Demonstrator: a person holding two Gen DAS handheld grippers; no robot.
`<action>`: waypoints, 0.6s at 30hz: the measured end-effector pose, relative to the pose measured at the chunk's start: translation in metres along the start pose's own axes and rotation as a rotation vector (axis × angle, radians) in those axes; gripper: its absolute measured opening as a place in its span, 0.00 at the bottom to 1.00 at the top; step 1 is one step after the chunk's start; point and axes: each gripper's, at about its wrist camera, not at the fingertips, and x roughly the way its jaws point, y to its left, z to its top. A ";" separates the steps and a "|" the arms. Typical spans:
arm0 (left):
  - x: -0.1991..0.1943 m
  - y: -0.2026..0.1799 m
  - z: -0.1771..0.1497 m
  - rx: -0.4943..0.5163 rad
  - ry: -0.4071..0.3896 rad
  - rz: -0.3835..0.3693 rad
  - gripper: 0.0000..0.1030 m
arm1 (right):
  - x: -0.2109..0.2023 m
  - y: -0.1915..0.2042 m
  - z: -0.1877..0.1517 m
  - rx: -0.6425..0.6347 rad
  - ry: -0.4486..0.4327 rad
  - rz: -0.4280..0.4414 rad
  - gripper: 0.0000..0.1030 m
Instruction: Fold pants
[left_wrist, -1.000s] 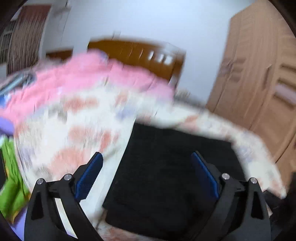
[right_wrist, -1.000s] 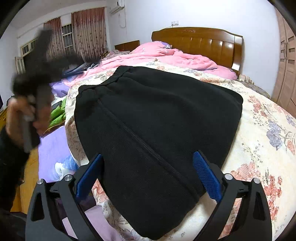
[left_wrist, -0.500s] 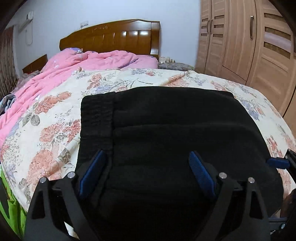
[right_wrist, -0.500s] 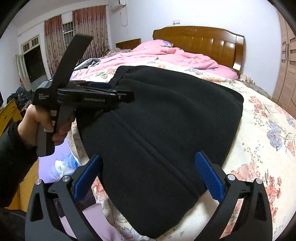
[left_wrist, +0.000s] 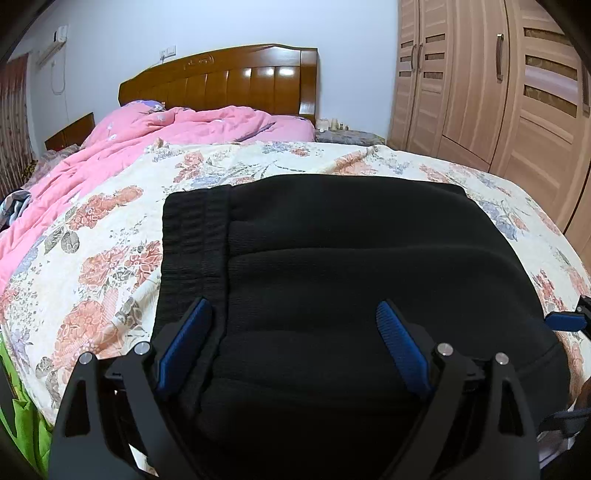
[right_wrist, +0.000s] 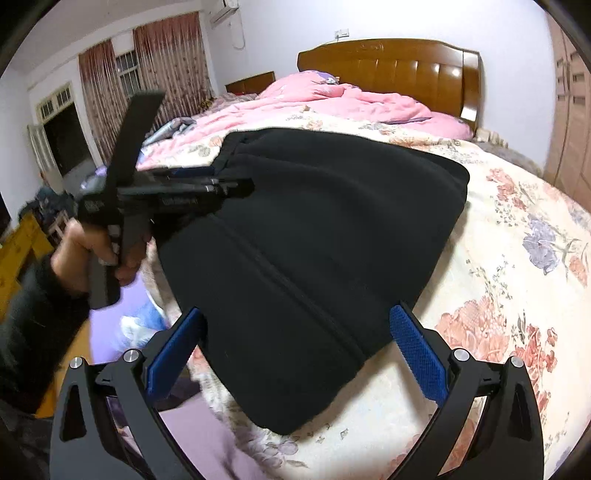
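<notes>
Black pants lie folded into a thick rectangle on the floral bedspread, the ribbed waistband at their left end. My left gripper hovers open just over the near left part, one finger by the waistband, nothing pinched. In the right wrist view the pants run away from me, and my right gripper stands open above their near corner, which hangs over the bed edge. There a hand holds the left gripper level over the waistband end. A right pad shows at the edge.
A pink quilt is bunched before the wooden headboard. Wardrobe doors stand to the right of the bed. Green cloth and purple fabric lie beside the bed's near left side.
The left gripper swung in from the left and sank, now steady over the pants' waistband end with its jaws slightly narrower. The right gripper shifted a little at the near corner.
</notes>
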 end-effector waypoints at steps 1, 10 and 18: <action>0.000 0.000 0.000 0.000 -0.001 0.000 0.88 | -0.001 -0.005 0.008 0.015 -0.017 -0.009 0.95; 0.002 0.002 0.000 0.003 0.001 0.002 0.88 | 0.054 -0.065 0.070 0.228 0.014 0.077 0.95; 0.002 0.001 0.000 0.004 -0.001 0.006 0.88 | 0.049 -0.069 0.064 0.270 0.014 0.005 0.95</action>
